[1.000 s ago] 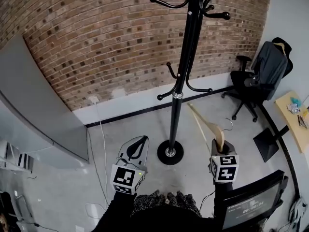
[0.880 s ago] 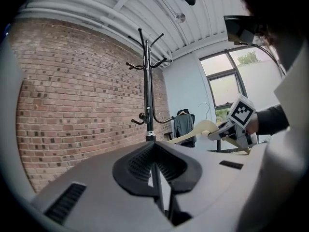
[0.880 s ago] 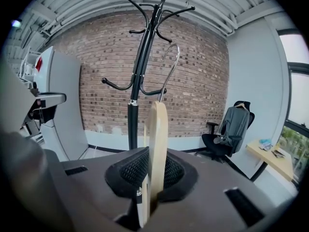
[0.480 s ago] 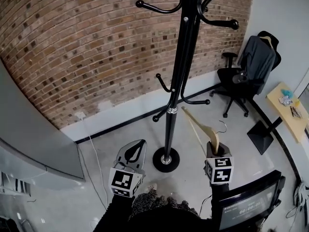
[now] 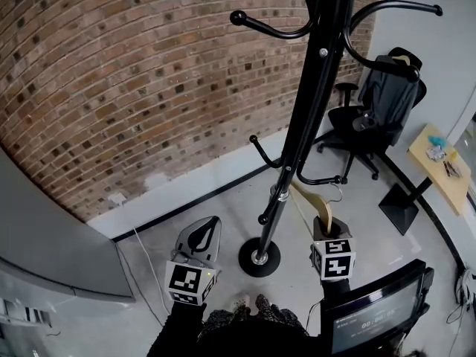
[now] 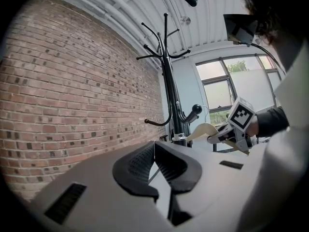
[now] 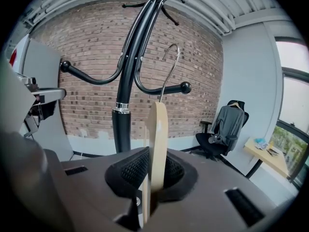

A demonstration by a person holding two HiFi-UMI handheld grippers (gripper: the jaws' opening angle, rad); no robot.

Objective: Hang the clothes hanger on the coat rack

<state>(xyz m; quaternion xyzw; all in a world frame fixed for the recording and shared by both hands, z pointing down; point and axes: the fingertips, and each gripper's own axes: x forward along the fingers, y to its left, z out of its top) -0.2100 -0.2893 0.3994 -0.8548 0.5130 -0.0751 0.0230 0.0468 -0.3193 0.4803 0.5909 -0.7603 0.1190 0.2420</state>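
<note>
Right gripper: I had my right gripper (image 5: 325,227) (image 7: 152,170) clamped on the clothes hanger (image 5: 312,203) (image 7: 157,139) (image 6: 205,129). Its black ribbed pads pressed on both flat faces of the wood.
Clothes hanger: It was pale, smooth wood, flat and gently curved. In the right gripper view I saw it edge-on, standing upright out of the jaws. In the head view one arm sloped up toward the rack's pole.
Wire hook: The wire hook (image 7: 169,66) was thin bright metal, bent into an open crook at the top. No rack arm passed through it, so the hanger was not yet hung.
Left gripper: My left gripper (image 5: 207,233) (image 6: 154,161) had its dark, cross-hatched pads together at the tips with nothing between them. It sat to the left of the rack's base.
Coat rack: The coat rack (image 5: 297,140) (image 7: 126,57) (image 6: 170,95) was a glossy black metal pole with a silver collar (image 5: 281,193). Its curved arms ended in ball tips, and its round flat base (image 5: 259,256) stood on the floor (image 5: 186,214) between my two grippers.
Surroundings: Behind the rack was a rough red-brown brick wall (image 5: 111,88), and the floor was smooth and pale grey. A black office chair (image 5: 353,121) with a grey jacket (image 5: 390,91) over its back stood well apart on the right, near a table (image 5: 439,166) with a pale wood top.
</note>
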